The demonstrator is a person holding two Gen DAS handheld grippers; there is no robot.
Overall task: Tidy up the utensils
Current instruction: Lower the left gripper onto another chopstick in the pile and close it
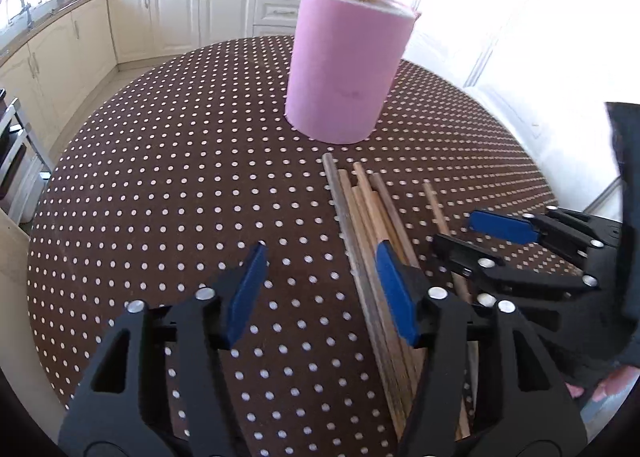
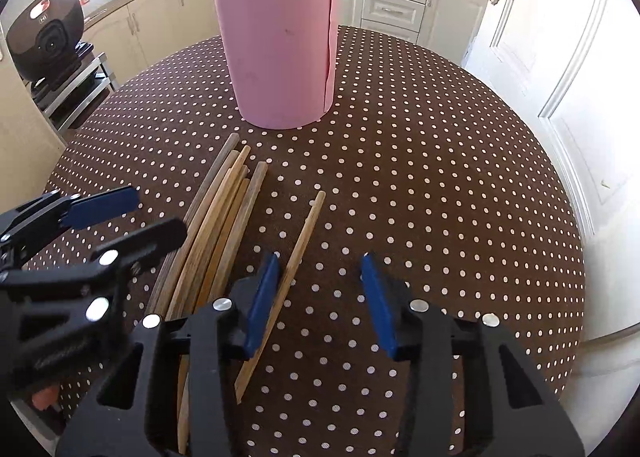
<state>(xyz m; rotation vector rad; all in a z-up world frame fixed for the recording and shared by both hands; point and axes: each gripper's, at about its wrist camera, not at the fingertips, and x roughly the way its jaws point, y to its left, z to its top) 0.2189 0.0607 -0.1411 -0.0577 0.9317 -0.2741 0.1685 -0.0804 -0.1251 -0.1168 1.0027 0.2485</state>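
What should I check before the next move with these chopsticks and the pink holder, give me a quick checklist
1. Pink holder upright on the dotted table: ok; two sticks already stand in it.
2. Lone chopstick lies apart from the chopstick bundle: ok.
3. Right gripper around the lone chopstick: cannot tell; it lies by the left finger, and the pads do not press it.
4. Left gripper holding anything: not ok; only tablecloth shows between its fingers, the bundle lies beside its right finger.
5. The two grippers clear of each other: ok, though close.
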